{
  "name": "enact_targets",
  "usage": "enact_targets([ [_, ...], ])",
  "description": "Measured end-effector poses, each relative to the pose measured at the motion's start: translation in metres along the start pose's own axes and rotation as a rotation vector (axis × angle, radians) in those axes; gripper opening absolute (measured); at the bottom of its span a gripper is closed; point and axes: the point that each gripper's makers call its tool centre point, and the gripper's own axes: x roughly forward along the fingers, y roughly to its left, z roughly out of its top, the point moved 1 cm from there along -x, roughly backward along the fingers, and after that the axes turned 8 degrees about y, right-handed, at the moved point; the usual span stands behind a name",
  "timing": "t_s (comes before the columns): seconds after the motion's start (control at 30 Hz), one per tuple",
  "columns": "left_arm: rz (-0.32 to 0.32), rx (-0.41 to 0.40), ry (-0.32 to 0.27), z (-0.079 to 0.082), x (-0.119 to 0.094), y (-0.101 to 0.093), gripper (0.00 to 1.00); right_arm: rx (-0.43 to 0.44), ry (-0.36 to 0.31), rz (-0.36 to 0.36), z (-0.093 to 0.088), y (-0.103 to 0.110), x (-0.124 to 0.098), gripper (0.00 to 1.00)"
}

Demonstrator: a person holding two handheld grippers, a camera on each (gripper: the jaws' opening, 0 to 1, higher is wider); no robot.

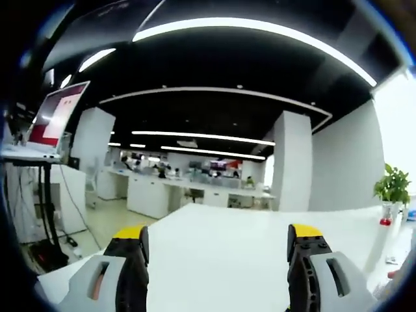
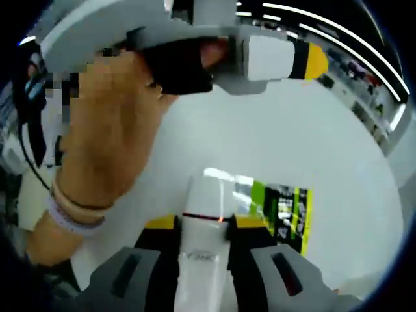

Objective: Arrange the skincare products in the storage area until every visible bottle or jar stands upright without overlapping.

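Two jaws of the right gripper (image 2: 201, 224) pinch a white tube (image 2: 203, 250) near its red band, and the tube sticks out over the white table (image 2: 325, 136). A green and black box (image 2: 281, 211) lies flat just past it. The left gripper (image 1: 218, 242) has its jaws spread wide with nothing between them, and it points out across the table toward the room. I think the smooth tube could slip, or tip over when set down, or bump the box. Far off are desks, pillars and long ceiling lights. A green plant (image 1: 392, 185) stands on the right and a laptop (image 1: 57, 116) on the left.
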Motion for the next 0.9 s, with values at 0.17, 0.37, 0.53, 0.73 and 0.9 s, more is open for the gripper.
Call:
enact_targets([
  [0.17, -0.102, -0.117, -0.067, 0.010, -0.006, -0.011, 0.90, -0.003, -0.152, 0.013, 0.011, 0.000, -0.036, 0.26],
  [0.37, -0.219, -0.193, -0.148, 0.026, -0.014, -0.029, 0.97, 0.029, -0.371, 0.025, 0.030, -0.006, -0.094, 0.26],
  [0.53, -0.245, -0.204, -0.167, 0.032, -0.017, -0.036, 0.97, 0.058, -0.485, 0.014, 0.028, -0.019, -0.127, 0.26],
  [0.73, -0.293, -0.167, -0.134, 0.024, -0.014, -0.055, 0.97, 0.079, -0.607, -0.089, 0.014, -0.046, -0.158, 0.26],
  [0.9, -0.406, -0.119, -0.084, 0.012, -0.014, -0.086, 0.94, 0.049, -0.674, -0.298, -0.002, -0.074, -0.182, 0.26],
])
